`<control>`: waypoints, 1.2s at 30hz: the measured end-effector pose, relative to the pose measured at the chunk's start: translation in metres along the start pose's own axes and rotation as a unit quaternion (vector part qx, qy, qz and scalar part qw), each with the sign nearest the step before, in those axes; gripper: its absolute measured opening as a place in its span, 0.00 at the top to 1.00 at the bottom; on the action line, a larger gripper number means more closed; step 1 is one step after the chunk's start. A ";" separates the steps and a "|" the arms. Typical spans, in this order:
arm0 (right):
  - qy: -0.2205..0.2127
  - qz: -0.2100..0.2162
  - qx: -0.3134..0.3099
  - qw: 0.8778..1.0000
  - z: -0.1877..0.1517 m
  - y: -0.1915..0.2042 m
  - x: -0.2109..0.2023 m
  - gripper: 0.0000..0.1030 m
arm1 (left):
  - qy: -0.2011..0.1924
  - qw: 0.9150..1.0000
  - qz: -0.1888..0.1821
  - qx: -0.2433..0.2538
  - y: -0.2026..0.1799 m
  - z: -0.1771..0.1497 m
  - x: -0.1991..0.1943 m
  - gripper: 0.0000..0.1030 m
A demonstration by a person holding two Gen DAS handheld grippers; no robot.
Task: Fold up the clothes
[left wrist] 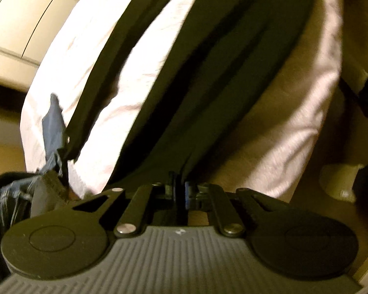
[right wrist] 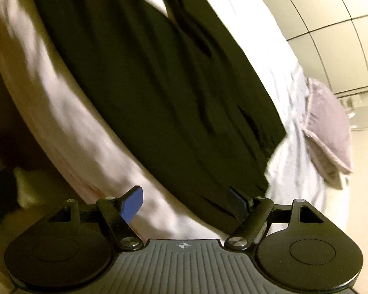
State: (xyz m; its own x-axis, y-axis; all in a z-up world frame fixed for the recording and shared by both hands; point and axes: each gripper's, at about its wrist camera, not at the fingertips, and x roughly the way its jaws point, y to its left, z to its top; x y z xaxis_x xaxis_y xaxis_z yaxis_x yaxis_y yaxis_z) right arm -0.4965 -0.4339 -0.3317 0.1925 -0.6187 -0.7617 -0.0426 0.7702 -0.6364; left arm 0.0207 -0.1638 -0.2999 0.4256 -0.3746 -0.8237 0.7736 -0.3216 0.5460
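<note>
The dark garment (right wrist: 159, 85) lies spread, unfolded, across my white bed (right wrist: 68, 132). My left gripper (left wrist: 180, 191) has pinched its near edge, I think; my right gripper (right wrist: 186, 201) hangs wide, empty. Folding barely begun.

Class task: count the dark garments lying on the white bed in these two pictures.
1: one dark garment spread along the white sheet, its near edge pinched in the left tongs. Others may lie out of view.

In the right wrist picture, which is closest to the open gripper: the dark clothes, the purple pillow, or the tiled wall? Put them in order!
From the right gripper:
1. Dark clothes, just ahead, reaching its right-hand finger.
2. Purple pillow, off to the right on the bed.
3. Tiled wall, top right, behind everything.
</note>
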 end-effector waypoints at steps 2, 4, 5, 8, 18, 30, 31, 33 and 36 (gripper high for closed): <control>0.003 -0.008 -0.016 1.000 -0.021 -0.010 0.024 0.25 | 0.030 0.999 0.005 -0.014 -0.001 0.011 0.002 0.95; 0.004 -0.014 -0.043 0.999 -0.040 -0.014 0.048 0.25 | 0.057 0.998 0.014 -0.022 -0.003 0.021 0.003 0.95; 0.003 -0.016 -0.057 0.998 -0.049 -0.016 0.060 0.25 | 0.070 0.997 0.020 -0.022 -0.005 0.026 0.003 0.95; -0.016 -0.019 -0.087 0.996 -0.072 -0.020 0.085 0.26 | 0.103 0.994 0.029 -0.031 -0.006 0.035 0.003 0.95; -0.088 -0.027 -0.126 0.988 -0.105 -0.056 0.125 0.39 | 0.166 0.983 0.051 -0.054 0.005 0.056 0.007 0.96; -0.103 0.039 -0.095 0.989 -0.104 -0.141 0.074 0.99 | 0.155 0.982 0.094 -0.062 0.060 0.087 -0.050 0.99; -0.107 0.039 -0.094 0.989 -0.102 -0.151 0.066 0.99 | 0.154 0.981 0.095 -0.064 0.066 0.088 -0.058 0.99; -0.114 0.038 -0.091 0.989 -0.097 -0.172 0.049 0.99 | 0.152 0.981 0.094 -0.069 0.080 0.090 -0.073 0.99; -0.126 0.028 -0.090 0.988 -0.080 -0.203 0.035 0.99 | 0.145 0.982 0.094 -0.077 0.105 0.095 -0.086 0.99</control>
State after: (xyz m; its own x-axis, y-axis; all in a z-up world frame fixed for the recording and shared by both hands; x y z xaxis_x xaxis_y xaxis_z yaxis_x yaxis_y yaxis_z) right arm -0.5593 -0.6245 -0.2389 0.4211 -0.5012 -0.7559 -0.2298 0.7473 -0.6235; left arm 0.0203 -0.2482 -0.1573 0.6657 -0.1442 -0.7321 0.7212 -0.1276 0.6809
